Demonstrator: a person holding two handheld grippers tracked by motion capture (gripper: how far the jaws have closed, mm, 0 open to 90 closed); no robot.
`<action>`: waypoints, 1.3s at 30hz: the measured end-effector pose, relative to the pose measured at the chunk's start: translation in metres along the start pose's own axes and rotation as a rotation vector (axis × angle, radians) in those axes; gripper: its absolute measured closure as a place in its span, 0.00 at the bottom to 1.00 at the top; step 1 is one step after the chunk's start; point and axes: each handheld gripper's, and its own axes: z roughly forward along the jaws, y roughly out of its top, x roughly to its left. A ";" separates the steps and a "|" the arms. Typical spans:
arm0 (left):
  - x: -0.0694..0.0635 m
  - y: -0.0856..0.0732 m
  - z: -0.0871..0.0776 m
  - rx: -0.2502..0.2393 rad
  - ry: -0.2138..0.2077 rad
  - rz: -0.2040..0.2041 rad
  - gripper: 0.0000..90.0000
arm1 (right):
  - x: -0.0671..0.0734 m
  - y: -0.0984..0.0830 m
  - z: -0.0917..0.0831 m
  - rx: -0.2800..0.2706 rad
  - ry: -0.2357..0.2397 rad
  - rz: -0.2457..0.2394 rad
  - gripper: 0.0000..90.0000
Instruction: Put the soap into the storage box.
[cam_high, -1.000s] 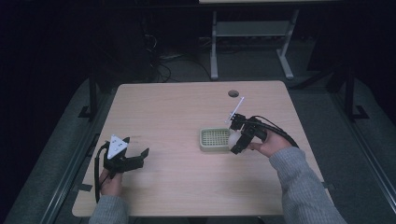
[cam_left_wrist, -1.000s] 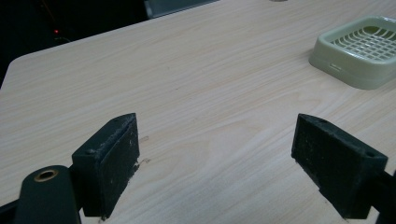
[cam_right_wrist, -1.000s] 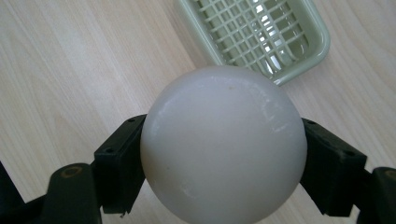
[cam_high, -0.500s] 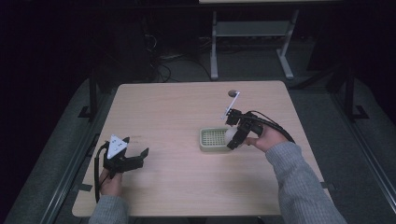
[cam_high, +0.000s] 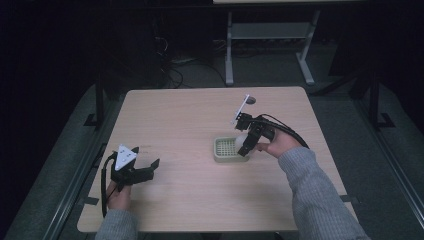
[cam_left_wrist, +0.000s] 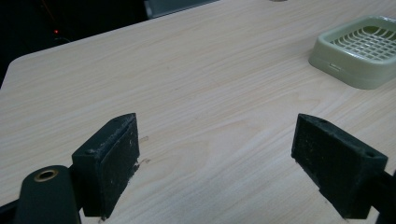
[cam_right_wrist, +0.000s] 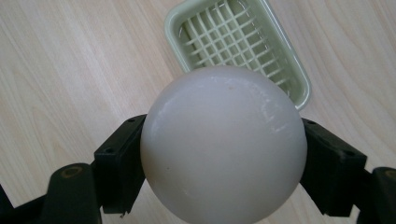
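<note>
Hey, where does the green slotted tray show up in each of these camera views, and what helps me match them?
High view: the green tray sits right of centre on the table, beside the right gripper.
Left gripper view: the tray is at the upper right corner, partly cut off.
Right gripper view: the tray lies top centre, behind the white ball.
Shared landmark: the tray's grid floor.
</note>
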 end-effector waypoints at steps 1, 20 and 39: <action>0.000 0.000 0.000 -0.001 0.001 0.000 0.17 | 0.000 0.001 0.001 -0.003 0.004 0.003 0.26; 0.001 0.000 0.000 -0.001 0.003 0.003 0.17 | -0.006 0.018 0.017 0.006 0.018 0.000 0.26; 0.000 0.001 -0.002 -0.010 -0.003 0.005 0.17 | -0.004 0.036 0.036 0.034 0.013 -0.002 0.26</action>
